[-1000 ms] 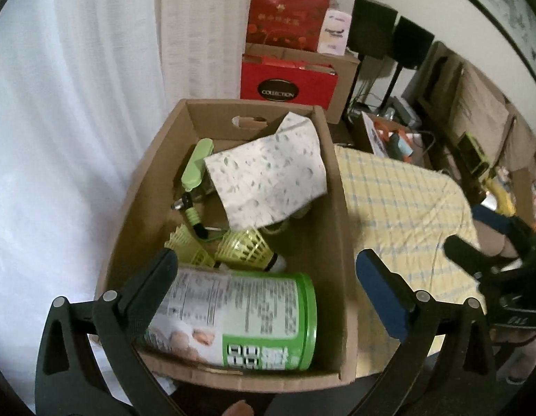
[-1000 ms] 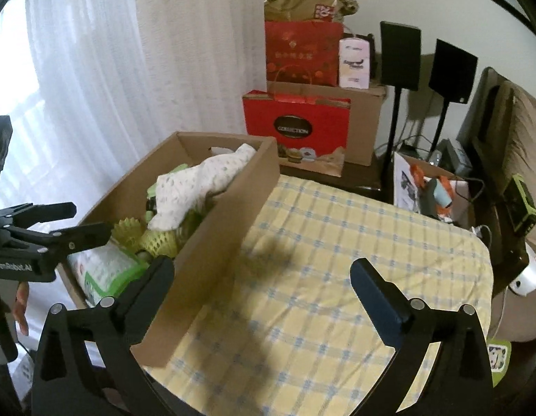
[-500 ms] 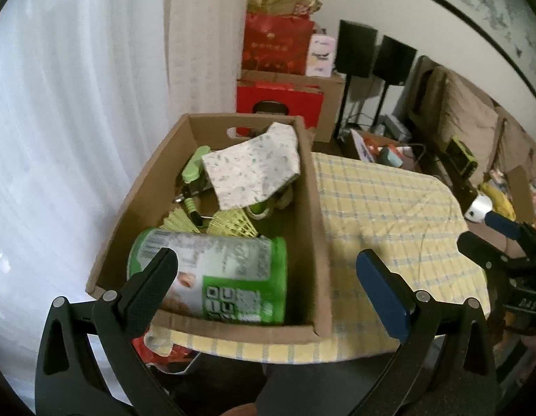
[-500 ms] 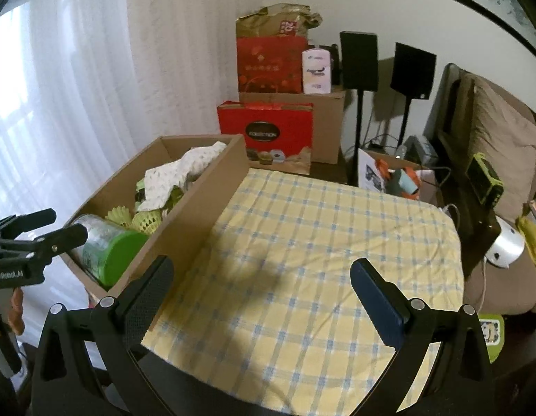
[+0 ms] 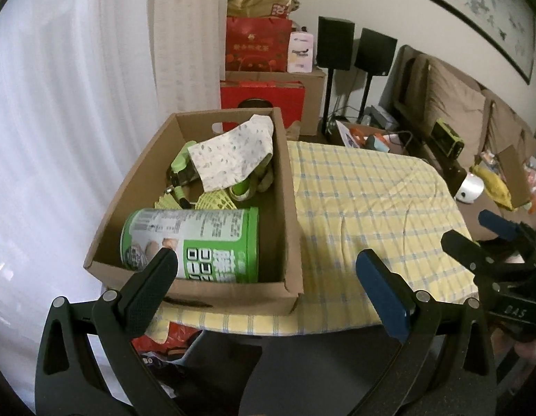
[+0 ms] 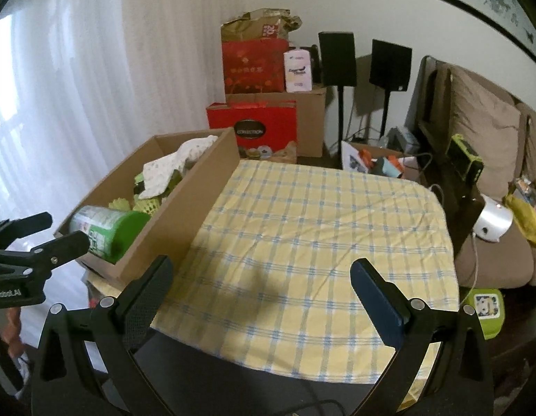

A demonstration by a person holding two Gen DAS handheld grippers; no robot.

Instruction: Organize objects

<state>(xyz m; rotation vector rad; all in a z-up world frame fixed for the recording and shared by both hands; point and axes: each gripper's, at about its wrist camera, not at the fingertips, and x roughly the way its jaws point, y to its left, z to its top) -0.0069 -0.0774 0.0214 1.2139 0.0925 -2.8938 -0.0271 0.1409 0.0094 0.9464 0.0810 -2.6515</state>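
A cardboard box (image 5: 288,208) stands on the left part of a table with a yellow checked cloth (image 5: 368,208). In it lie a green and white can (image 5: 195,242) on its side, yellow shuttlecocks (image 5: 216,202), a speckled white cloth (image 5: 233,152) and green items. My left gripper (image 5: 264,277) is open and empty, held back from the box's near end. My right gripper (image 6: 261,284) is open and empty over the table's near edge. The box (image 6: 198,201) and can (image 6: 108,228) also show in the right wrist view.
Red gift boxes (image 6: 254,131) and a brown carton are stacked against the far wall. Two black speakers (image 6: 337,59) stand on poles. A brown sofa (image 6: 486,145) with clutter lies to the right. White curtains hang at the left.
Both grippers have pulled back and up from the table. The can now lies free in the box, clear of my left gripper's fingers.
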